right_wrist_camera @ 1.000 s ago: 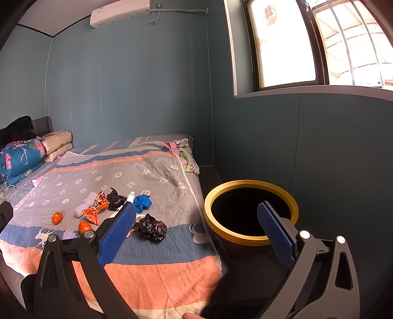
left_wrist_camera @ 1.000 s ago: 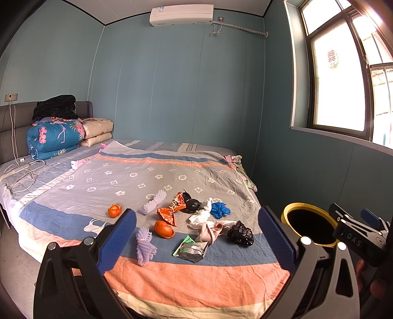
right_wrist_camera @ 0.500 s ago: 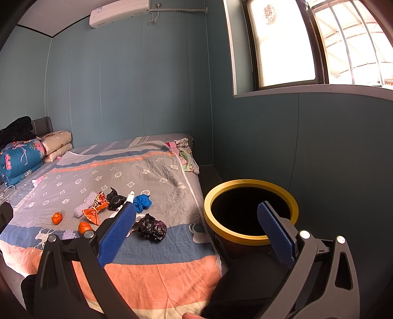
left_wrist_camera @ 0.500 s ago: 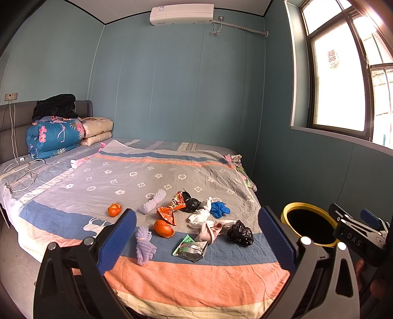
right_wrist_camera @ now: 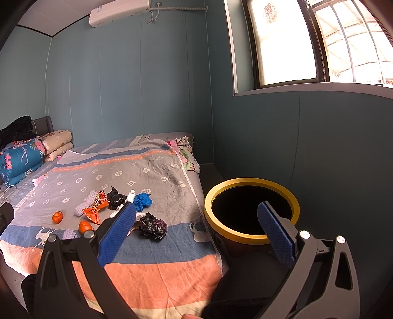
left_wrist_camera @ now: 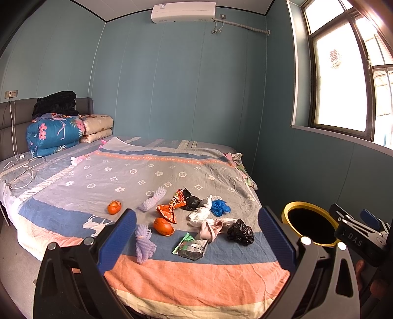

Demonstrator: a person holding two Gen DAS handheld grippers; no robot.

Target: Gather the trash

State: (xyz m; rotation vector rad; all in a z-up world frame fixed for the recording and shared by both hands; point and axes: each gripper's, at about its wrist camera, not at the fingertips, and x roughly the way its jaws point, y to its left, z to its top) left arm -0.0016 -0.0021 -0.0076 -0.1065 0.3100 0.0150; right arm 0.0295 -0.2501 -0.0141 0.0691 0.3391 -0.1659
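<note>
Room: blue-green walls, an air conditioner (left_wrist_camera: 183,11) high on the far wall, a window (left_wrist_camera: 343,81) on the right wall.
Bed: a bed (left_wrist_camera: 152,176) with a striped, flower-print cover fills the left of the room; folded quilts (left_wrist_camera: 55,133) are stacked at the headboard and a white cable (left_wrist_camera: 22,166) lies along its left side.
Trash: clustered on the near half of the cover — two orange peels (left_wrist_camera: 163,225), two foam nets (left_wrist_camera: 145,244), an orange wrapper (left_wrist_camera: 172,207), white tissue (left_wrist_camera: 200,213), a blue wad (left_wrist_camera: 219,207), a black bag (left_wrist_camera: 240,232), a silver packet (left_wrist_camera: 192,247).
Bin: a yellow-rimmed bin (right_wrist_camera: 253,182) stands on the floor just beside the bed's right foot corner, mouth open and dark inside.
Left gripper: the left gripper (left_wrist_camera: 196,239) hangs above the bed's foot edge, jaws spread wide with nothing between them.
Right gripper: the right gripper (right_wrist_camera: 196,232) is over the gap between bed and bin, jaws wide apart and holding nothing.
Edges: the trash lies well inside the cover's edges; the black bag is nearest the bin side.
Open room: a narrow strip of floor runs between the bed and the right wall.
</note>
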